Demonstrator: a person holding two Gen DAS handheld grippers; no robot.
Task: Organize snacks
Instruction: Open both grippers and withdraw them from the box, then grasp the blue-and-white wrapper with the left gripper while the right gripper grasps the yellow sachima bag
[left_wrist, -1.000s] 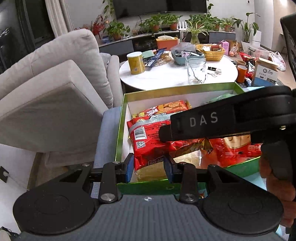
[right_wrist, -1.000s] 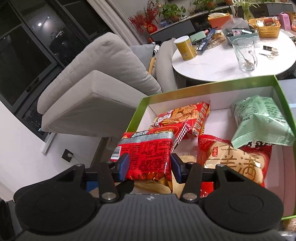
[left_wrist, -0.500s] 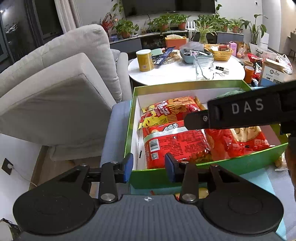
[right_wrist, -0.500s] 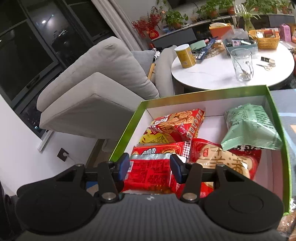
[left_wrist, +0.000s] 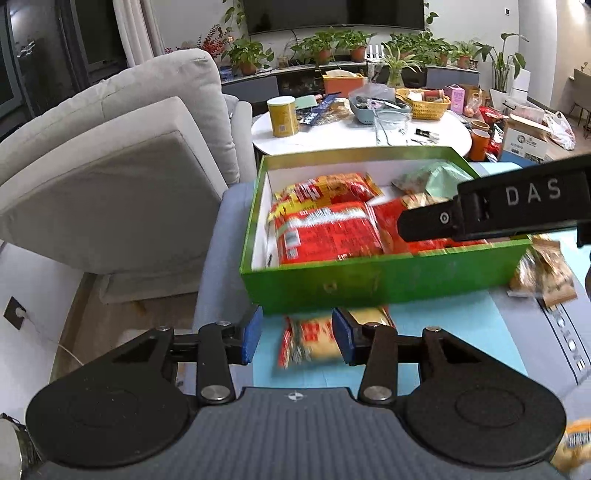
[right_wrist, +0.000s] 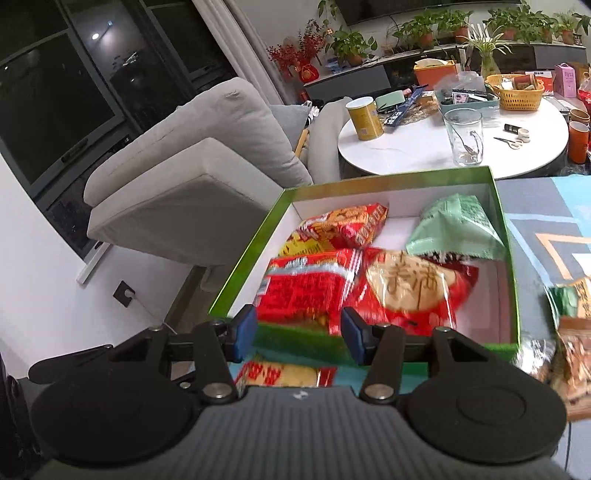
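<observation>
An open green box (left_wrist: 369, 280) (right_wrist: 251, 254) on a blue mat holds several snack packs. A red pack (left_wrist: 328, 236) (right_wrist: 303, 288) lies at its near left, beside a red cracker pack (right_wrist: 410, 291), an orange-red pack (right_wrist: 343, 225) and a pale green pack (right_wrist: 454, 229). My left gripper (left_wrist: 295, 334) hangs in front of the box, jaws opening and nothing gripped. Under it a yellow-red pack (left_wrist: 317, 339) (right_wrist: 280, 373) lies on the mat. My right gripper (right_wrist: 299, 330) is over the near wall, jaws parting slightly and empty. Its black body (left_wrist: 517, 206) crosses the left wrist view.
Brown snack packs (left_wrist: 543, 269) (right_wrist: 576, 350) lie on the mat right of the box. Behind the box stands a white round table (left_wrist: 332, 136) with a glass (right_wrist: 463, 136), a yellow can (left_wrist: 282, 116) and baskets. A grey sofa (left_wrist: 110, 166) fills the left.
Both grippers pulled back from the box toward me. The red pack that sat between the right jaws now lies in the box. The left jaws stand wider.
</observation>
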